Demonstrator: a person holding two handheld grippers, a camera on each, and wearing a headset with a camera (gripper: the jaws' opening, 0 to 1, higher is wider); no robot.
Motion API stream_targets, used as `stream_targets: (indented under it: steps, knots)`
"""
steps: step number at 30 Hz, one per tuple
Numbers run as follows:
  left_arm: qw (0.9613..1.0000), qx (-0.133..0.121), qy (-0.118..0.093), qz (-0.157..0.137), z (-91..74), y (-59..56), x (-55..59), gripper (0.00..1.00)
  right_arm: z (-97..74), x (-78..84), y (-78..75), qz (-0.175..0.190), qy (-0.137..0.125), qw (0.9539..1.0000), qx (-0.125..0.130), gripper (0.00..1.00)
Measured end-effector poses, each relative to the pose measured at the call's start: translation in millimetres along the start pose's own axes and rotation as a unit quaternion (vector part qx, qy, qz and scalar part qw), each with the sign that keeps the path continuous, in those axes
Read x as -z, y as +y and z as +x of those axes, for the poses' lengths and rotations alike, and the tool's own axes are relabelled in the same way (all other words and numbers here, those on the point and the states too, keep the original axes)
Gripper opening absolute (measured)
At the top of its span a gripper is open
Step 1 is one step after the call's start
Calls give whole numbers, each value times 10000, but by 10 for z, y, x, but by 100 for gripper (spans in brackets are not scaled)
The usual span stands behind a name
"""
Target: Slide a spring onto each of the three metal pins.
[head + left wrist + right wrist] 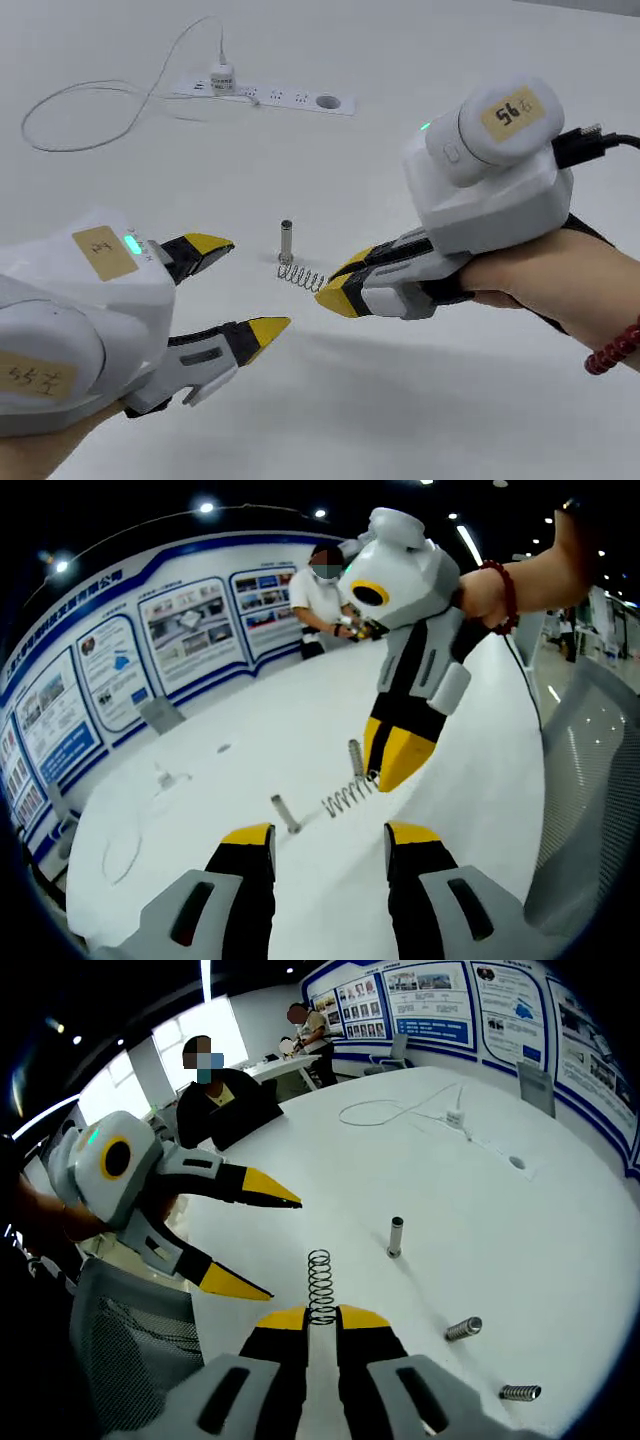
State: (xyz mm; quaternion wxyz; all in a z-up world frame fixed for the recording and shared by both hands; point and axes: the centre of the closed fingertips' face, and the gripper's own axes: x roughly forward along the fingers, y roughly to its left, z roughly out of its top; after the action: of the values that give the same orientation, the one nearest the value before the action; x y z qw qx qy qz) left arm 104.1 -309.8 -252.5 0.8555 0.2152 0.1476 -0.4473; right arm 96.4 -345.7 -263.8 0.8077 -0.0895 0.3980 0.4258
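A short metal pin stands upright on the white table. A steel spring lies beside its base, and my right gripper is shut on the spring's near end. From the right gripper's own view the spring sticks out ahead of the tips, left of the pin. A second pin with coils on it and a loose spring lie further right. My left gripper hovers open to the left of the pin and spring, holding nothing.
A white power strip with a plugged-in cable lies at the table's far side. A seated person is across the table. Grey mesh chairs stand at the table's edge.
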Motion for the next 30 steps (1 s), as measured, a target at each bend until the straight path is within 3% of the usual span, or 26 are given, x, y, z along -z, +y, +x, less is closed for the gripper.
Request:
stream_targets:
  steps: [21,30]
  knots:
    - [9958,629,47,665,137,-261,-57,29,-83,133,102,-110,593,9978,-282,11]
    - [9942,796,58,720,156,-320,-57,22,-103,156,132,-275,754,9958,-447,11]
